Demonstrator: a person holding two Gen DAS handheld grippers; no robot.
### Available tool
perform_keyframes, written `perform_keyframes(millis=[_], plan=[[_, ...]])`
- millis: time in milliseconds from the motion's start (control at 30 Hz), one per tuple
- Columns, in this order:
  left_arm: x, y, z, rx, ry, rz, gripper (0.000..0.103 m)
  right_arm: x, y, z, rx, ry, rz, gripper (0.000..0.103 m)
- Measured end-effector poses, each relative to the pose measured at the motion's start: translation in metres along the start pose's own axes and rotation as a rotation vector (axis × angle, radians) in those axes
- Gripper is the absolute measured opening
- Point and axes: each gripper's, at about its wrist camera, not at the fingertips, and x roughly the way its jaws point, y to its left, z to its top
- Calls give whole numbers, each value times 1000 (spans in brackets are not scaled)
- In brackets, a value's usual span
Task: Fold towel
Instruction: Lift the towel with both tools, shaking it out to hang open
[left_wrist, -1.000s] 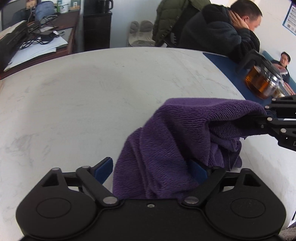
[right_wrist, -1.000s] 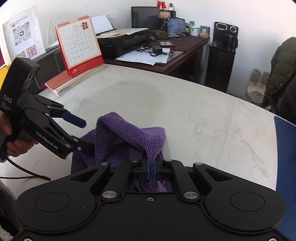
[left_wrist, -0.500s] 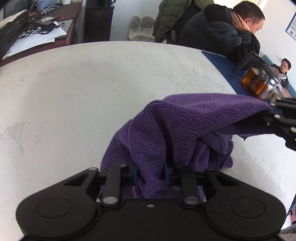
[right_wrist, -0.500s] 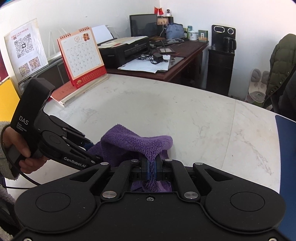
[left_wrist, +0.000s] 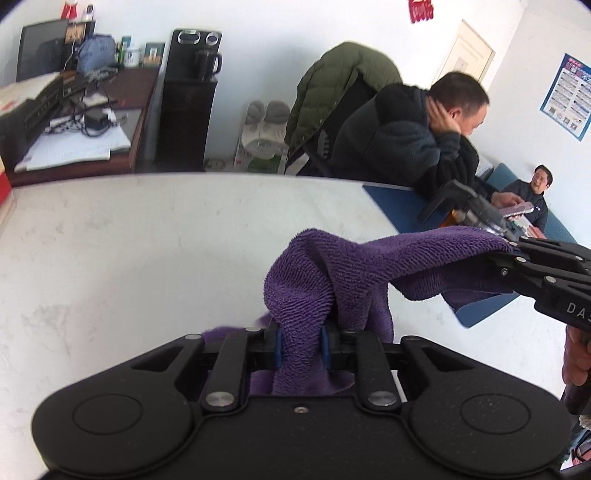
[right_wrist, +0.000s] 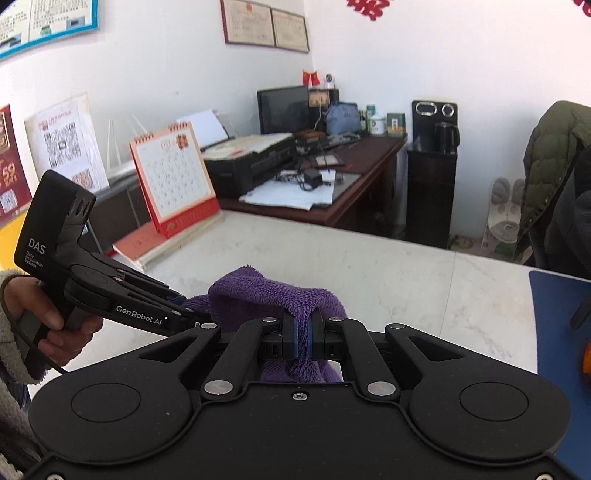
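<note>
A purple terry towel (left_wrist: 332, 273) hangs bunched between both grippers, lifted above the white marble table (left_wrist: 129, 240). My left gripper (left_wrist: 301, 349) is shut on one part of the towel. My right gripper (right_wrist: 303, 338) is shut on another part of the towel (right_wrist: 266, 291). In the left wrist view the right gripper (left_wrist: 517, 251) comes in from the right, clamped on the towel's far end. In the right wrist view the left gripper (right_wrist: 192, 314) comes in from the left, its tips at the towel.
A blue mat (left_wrist: 402, 206) lies on the table's right side, with a glass teapot partly hidden behind the right gripper. A man (left_wrist: 417, 136) sits at the far edge. A desk calendar (right_wrist: 173, 177) stands at the table's left edge. A cluttered desk (right_wrist: 314, 177) stands behind.
My left gripper closed on the towel. Both grippers then rose with it, so the towel now hangs off the table and more of the room shows.
</note>
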Motion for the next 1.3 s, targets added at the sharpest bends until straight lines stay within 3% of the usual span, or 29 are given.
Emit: perform_keyframes(millis=[300,533,700,933,1033,1067,1167,1300], plan=[[-29,-21,22,64,-83,-42,16,-39,-1,33,-16,-161,43,4],[-13,-29,10,84,-26,-99,18,-51,6,50,-59,-209,49,4],[2,-41,-8,121,8,-105,42,-58,12,50,-75,-213,46,4],[24,-55,-32,185,62,-128,46,-65,22,47,-83,-208,50,4],[27,-58,-41,204,58,-145,32,-67,25,47,-80,-210,53,4],[29,-57,-42,195,65,-155,19,-68,26,47,-80,-210,52,4],[30,-54,-43,178,71,-157,9,-69,27,47,-80,-211,50,4],[18,-49,-39,166,34,-135,5,-72,26,50,-83,-219,44,4]])
